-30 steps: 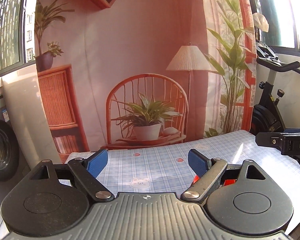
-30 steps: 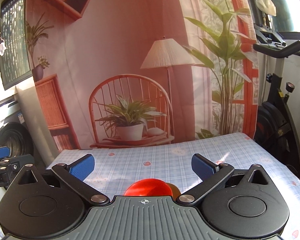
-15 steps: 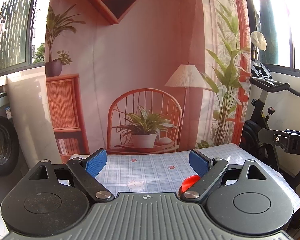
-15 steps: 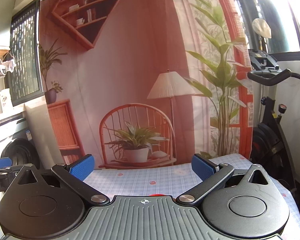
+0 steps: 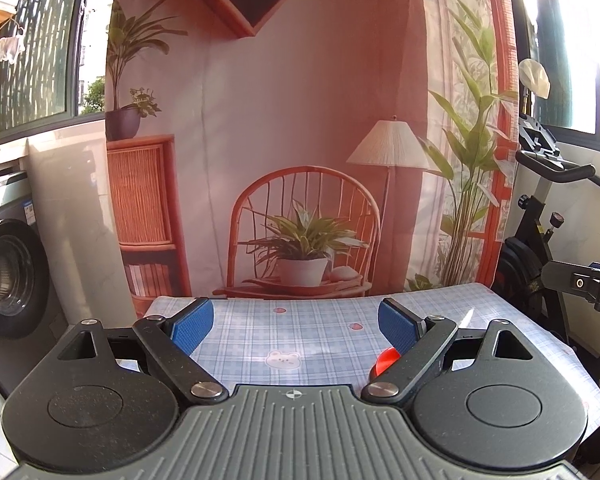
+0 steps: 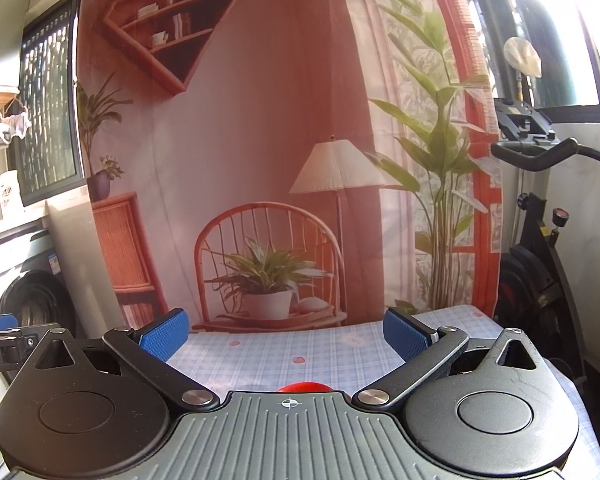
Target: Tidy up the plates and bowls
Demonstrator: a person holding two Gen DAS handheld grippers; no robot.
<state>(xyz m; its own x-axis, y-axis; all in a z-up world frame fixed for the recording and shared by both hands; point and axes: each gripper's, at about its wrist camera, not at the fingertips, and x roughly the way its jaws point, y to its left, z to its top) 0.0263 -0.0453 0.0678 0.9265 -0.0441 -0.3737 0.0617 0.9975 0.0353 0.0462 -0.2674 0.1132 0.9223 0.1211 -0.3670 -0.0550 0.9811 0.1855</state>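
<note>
a glossy red-orange bowl or plate sits on the blue plaid tablecloth, near the front of the table, and only a rounded sliver of it shows in either view. from the left wrist it peeks out just beside the right blue pad, mostly hidden by that finger's arm; from the right wrist only a thin red arc rises above the ribbed grey body of the tool. so little is visible that i cannot tell whether it is a bowl or a plate, which way it faces, or whether it has a long axis. the left gripper hangs above the cloth with its blue pads spread wide, nothing between them. the right gripper is likewise spread wide and empty. behind the table hangs a printed backdrop, with an exercise bike to the right and a washing machine to the left.
</note>
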